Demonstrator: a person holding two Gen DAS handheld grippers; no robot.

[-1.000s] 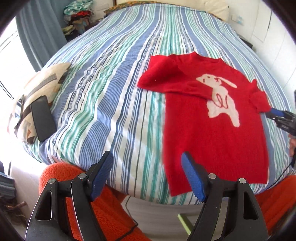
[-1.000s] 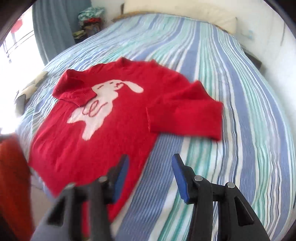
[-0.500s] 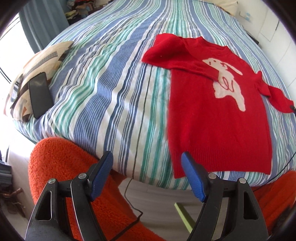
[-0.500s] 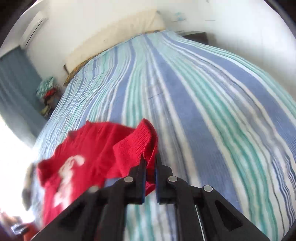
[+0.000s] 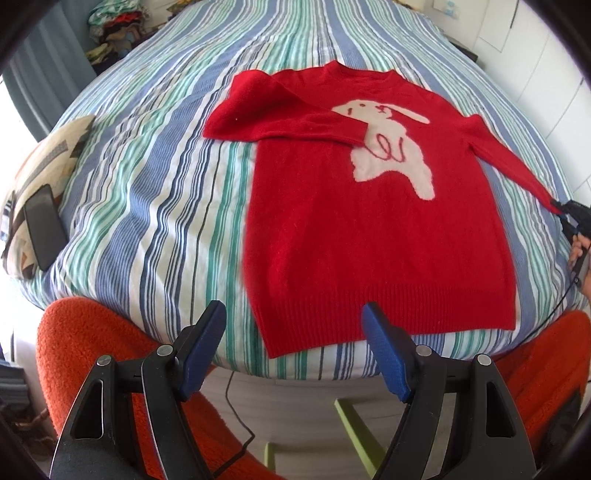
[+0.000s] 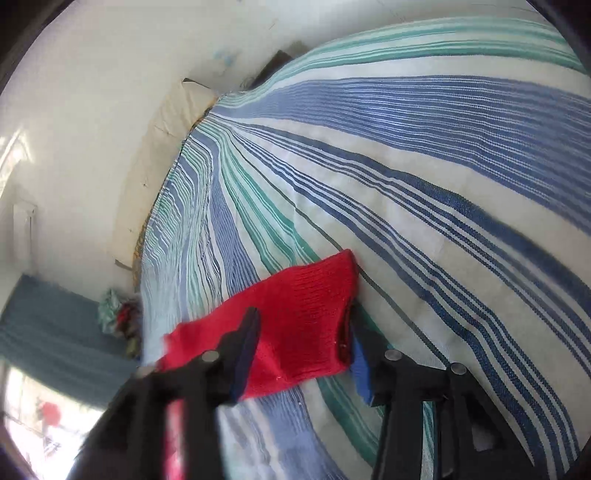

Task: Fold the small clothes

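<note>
A red sweater [image 5: 369, 221] with a white dog figure lies face up on the striped bed [image 5: 147, 184]. Its left sleeve [image 5: 295, 122] is folded across the chest. The right sleeve [image 5: 509, 158] stretches out straight to the right, ending at my right gripper [image 5: 570, 214]. In the right wrist view the sleeve's cuff [image 6: 314, 295] lies flat on the cover between the fingers of the right gripper [image 6: 303, 328], whose jaws are opening and stand apart. My left gripper [image 5: 293, 310] hangs open above the sweater's hem at the bed's near edge, holding nothing.
A patterned cushion [image 5: 48, 155] with a dark phone [image 5: 44, 225] on it lies at the bed's left edge. Orange fleece legs [image 5: 92, 350] are below the near edge, with a cable [image 5: 236, 406] between them. Clothes [image 5: 110, 22] are piled at the back left. A pillow [image 6: 177, 110] lies at the head.
The right gripper shut on the folded right sleeve's cuff, pulled it out to the right while rolling, and its jaws have now parted. The left gripper drifted closer over the hem, still open.
</note>
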